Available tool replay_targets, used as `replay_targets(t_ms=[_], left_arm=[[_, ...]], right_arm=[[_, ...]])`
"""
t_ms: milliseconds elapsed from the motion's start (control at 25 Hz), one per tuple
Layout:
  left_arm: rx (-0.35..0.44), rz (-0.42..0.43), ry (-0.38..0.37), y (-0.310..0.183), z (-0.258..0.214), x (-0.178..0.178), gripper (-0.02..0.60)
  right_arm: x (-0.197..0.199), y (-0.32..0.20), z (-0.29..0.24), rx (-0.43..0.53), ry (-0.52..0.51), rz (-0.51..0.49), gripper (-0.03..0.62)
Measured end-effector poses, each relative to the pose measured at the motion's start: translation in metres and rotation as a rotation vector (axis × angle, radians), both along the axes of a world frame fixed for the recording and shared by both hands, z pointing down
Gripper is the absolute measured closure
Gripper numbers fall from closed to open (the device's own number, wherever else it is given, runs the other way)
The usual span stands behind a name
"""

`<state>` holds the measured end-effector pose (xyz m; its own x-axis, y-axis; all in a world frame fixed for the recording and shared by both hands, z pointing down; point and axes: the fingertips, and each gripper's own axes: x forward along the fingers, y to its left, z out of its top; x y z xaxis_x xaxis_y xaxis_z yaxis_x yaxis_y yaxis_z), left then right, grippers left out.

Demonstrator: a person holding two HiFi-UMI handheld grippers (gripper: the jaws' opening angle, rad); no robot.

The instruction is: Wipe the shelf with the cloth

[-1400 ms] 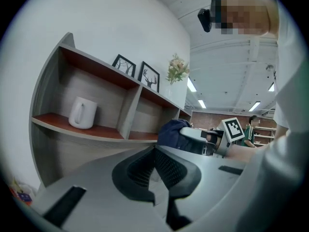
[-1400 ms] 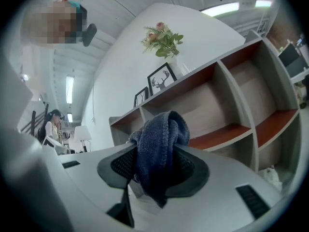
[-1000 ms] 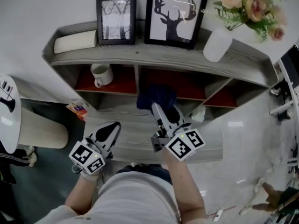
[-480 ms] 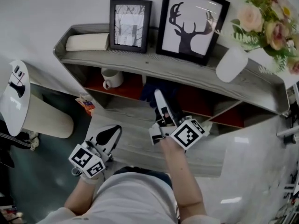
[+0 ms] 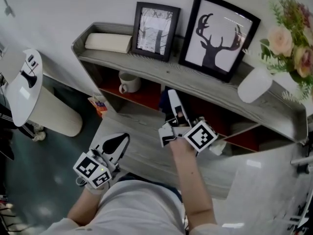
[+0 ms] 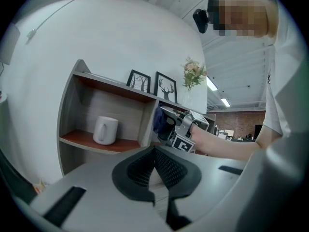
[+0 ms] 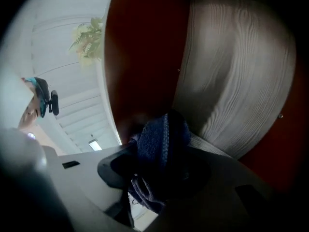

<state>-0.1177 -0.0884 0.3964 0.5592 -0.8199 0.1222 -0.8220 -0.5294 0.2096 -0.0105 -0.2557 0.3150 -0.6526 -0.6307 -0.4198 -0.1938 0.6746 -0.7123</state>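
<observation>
The right gripper (image 5: 172,98) squeezes the blue cloth (image 7: 161,141) inside the shelf (image 5: 146,67); it looks like wiping. Next, rub along the wood. The left gripper (image 6: 155,164) is closed, empty.

I get a bright, even head view; both gripper views bow at the edges, and the right gripper view is dim, its cloth (image 7: 161,153) blurred.

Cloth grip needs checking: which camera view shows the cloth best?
The right gripper view: the blue cloth fills the centre, clamped between the fingers. The head view shows only a dark scrap inside the shelf; the left gripper view, a small distant blue patch.
</observation>
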Motion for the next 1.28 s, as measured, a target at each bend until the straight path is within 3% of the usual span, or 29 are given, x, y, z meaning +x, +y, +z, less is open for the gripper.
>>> replay_targets(t_ms=[240,720,1000,1120,1280], left_arm=[[-0.012,-0.043,0.006,0.004,0.006,0.002,0.566],[-0.037,-0.121,0.003,0.02,0.024,0.012,0.566],[-0.054,-0.135,-0.009,0.029,0.031,0.018,0.566],[-0.06,-0.143,-0.012,0.033,0.034,0.017,0.566],[-0.061,-0.155,-0.012,0.036,0.035,0.014,0.566]], right_arm=[[0.001,-0.024,-0.004,-0.044,-0.097,-0.046,0.431],[0.009,-0.069,0.043,-0.289,-0.272,-0.062,0.433],[0.008,-0.075,0.076,-0.433,-0.243,-0.04,0.431],[0.009,-0.073,0.098,-0.528,-0.278,-0.033,0.436],[0.008,-0.07,0.103,-0.586,-0.303,-0.039,0.435]])
